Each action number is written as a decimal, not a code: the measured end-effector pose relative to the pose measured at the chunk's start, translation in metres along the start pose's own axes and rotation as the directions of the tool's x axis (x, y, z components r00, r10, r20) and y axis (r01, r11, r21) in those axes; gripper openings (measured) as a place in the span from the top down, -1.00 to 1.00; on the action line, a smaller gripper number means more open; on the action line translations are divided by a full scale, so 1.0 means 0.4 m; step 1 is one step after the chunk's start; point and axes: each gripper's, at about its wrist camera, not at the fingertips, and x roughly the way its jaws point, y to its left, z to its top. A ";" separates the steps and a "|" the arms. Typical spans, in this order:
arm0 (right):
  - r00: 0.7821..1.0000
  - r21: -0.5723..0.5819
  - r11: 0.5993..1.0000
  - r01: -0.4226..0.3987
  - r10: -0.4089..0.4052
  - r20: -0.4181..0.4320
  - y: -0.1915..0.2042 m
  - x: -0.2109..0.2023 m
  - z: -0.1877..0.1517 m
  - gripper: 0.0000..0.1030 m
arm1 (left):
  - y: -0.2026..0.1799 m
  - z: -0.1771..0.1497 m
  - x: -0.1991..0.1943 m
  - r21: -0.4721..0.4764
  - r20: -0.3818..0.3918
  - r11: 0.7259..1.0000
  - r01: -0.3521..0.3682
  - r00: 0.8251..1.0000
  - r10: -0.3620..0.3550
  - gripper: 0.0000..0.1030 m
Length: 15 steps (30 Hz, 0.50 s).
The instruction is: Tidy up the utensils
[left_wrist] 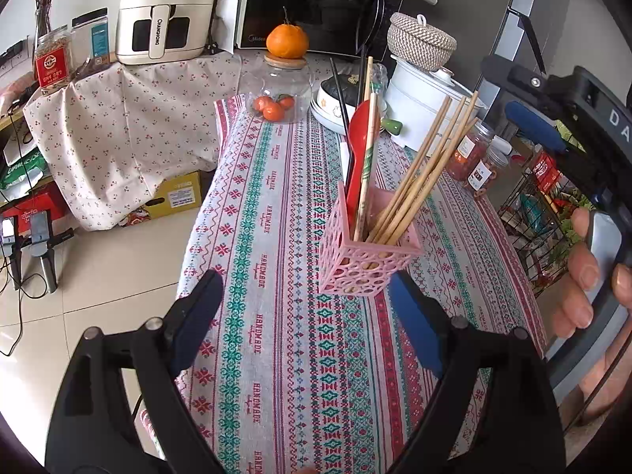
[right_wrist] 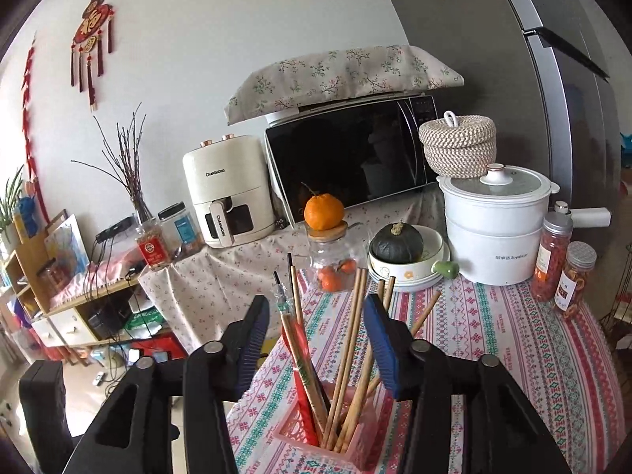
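- pink holder [right_wrist: 347, 448]: base cut off by right wrist frame edge
- chopsticks [left_wrist: 418, 181]: lower ends hidden inside holder
- jar labels [left_wrist: 480, 172]: too small to read

Wooden chopsticks [left_wrist: 418, 181] (matt), pink plastic holder [left_wrist: 369, 256].

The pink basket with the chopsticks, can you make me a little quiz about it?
1. True or false: the red spoon stands in the pink basket.
2. What sits on the jar lid? A) pumpkin B) orange C) cup
3. Fill in: the right gripper is ____ around the chopsticks.

Key: 1 true; 2 B, the orange; 3 open, its pads not pressing on them.
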 end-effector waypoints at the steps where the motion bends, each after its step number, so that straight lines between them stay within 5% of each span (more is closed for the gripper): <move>1: 1.000 -0.004 1.000 0.008 -0.008 0.001 -0.008 -0.021 0.005 -0.40 | -0.005 0.000 -0.003 0.003 0.002 1.000 -0.006 1.000 0.006 -0.72; 8: 0.989 -0.043 0.989 0.141 -0.143 -0.043 -0.065 -0.158 0.004 -1.00 | -0.064 -0.006 -0.037 0.026 0.020 0.997 -0.068 0.998 0.068 -0.98; 15: 0.952 -0.048 0.961 0.272 -0.276 -0.133 -0.120 -0.260 -0.057 -1.00 | -0.154 -0.029 -0.090 0.078 0.059 0.984 -0.163 0.986 0.159 -0.98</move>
